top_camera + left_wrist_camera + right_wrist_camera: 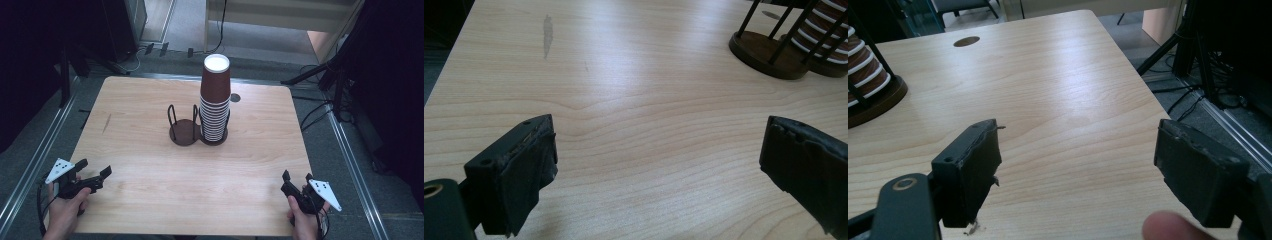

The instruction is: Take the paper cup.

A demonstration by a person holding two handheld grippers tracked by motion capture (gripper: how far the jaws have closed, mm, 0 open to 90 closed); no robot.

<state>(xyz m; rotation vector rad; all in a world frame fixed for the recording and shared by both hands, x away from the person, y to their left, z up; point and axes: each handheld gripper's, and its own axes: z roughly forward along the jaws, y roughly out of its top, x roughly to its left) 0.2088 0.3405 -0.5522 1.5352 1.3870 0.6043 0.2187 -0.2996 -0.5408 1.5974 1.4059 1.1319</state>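
A tall stack of brown paper cups (215, 100), upside down with white rims showing, stands in the right ring of a dark two-ring wire holder (185, 131) at the table's middle. The holder's left ring is empty. The holder (769, 52) also appears far right in the left gripper view, and the cups (865, 65) at the left edge of the right gripper view. My left gripper (95, 169) rests open near the front left corner. My right gripper (296, 176) is open near the front right corner. Nothing sits between either pair of jaws.
The light wooden table (150, 165) has a small dark round hole (235, 97) behind the cups. Black stands and cables (325, 75) crowd the floor to the right. A metal rail (35, 160) runs along the left side.
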